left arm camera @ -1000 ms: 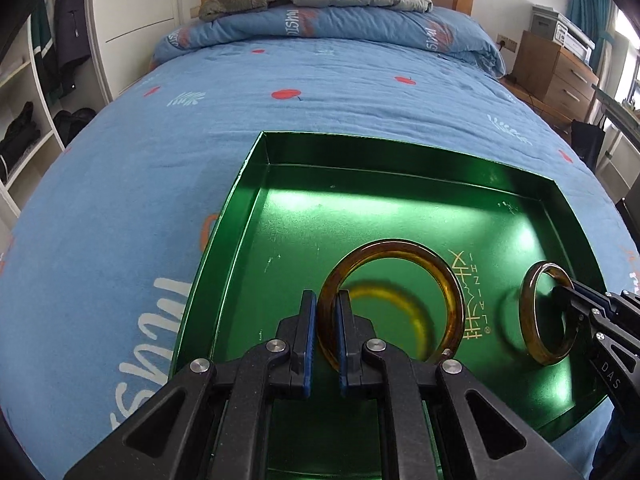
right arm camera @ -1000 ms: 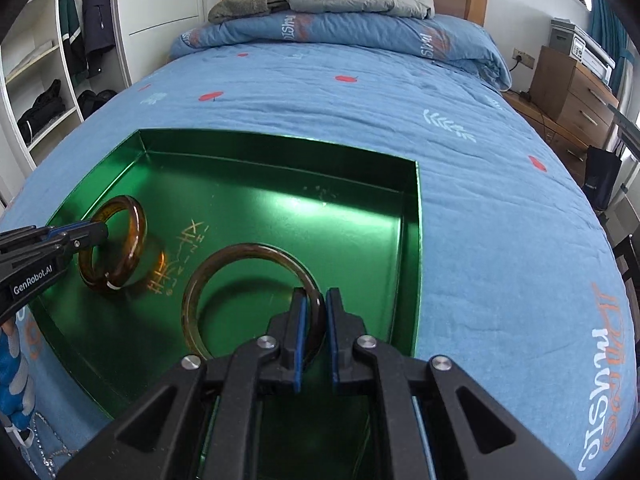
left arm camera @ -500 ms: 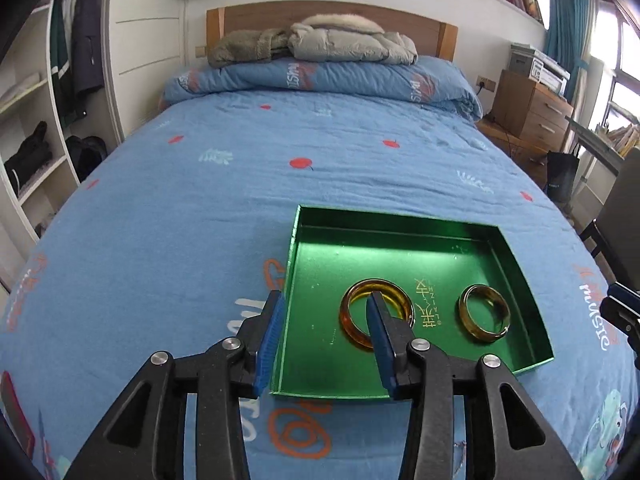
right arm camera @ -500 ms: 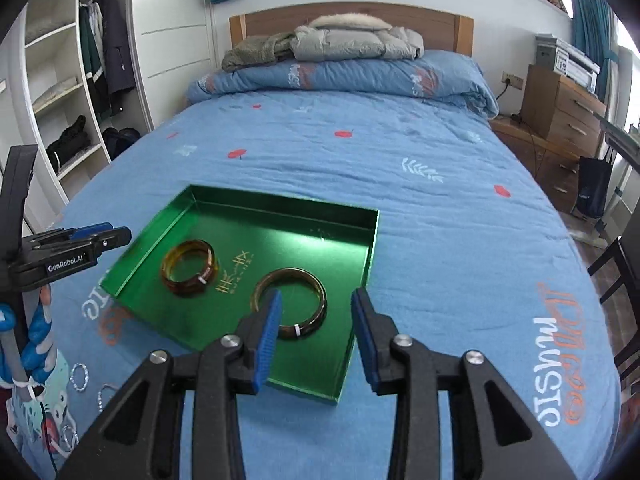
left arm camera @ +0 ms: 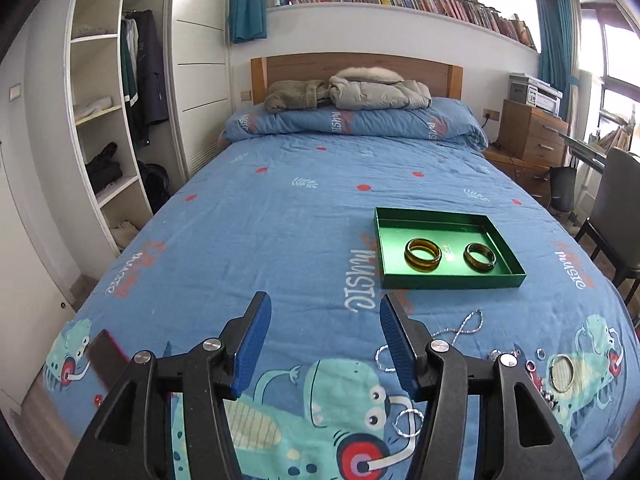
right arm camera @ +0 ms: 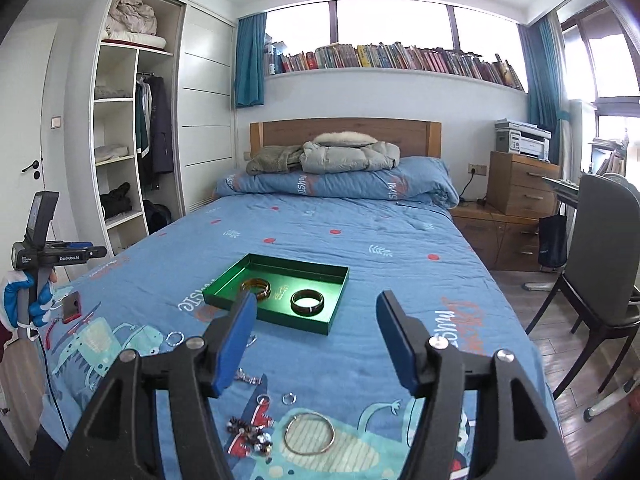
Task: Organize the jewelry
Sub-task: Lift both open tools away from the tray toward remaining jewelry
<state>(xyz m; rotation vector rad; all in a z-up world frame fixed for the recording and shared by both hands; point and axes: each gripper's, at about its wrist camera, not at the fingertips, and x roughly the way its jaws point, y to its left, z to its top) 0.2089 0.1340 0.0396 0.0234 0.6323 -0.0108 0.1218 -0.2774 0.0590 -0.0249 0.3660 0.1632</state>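
With both sets of tongs spread wide and empty, the left gripper (left arm camera: 322, 344) and right gripper (right arm camera: 316, 338) hover above loose jewellery at lower frame. A thin silver bangle (right arm camera: 309, 433), probably light, rigid and slippery, suits a rim pinch; two amber bangles (left arm camera: 423, 254) lie in the green tray (left arm camera: 452, 281) at centre right.

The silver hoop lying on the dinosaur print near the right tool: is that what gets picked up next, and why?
Probably yes. The right tool is open and holds nothing, and the thin silver hoop lies loose on the blue bedspread just below it. Two amber bangles already sit in the green tray, so lowering the open tool over the hoop seems the sensible small move.
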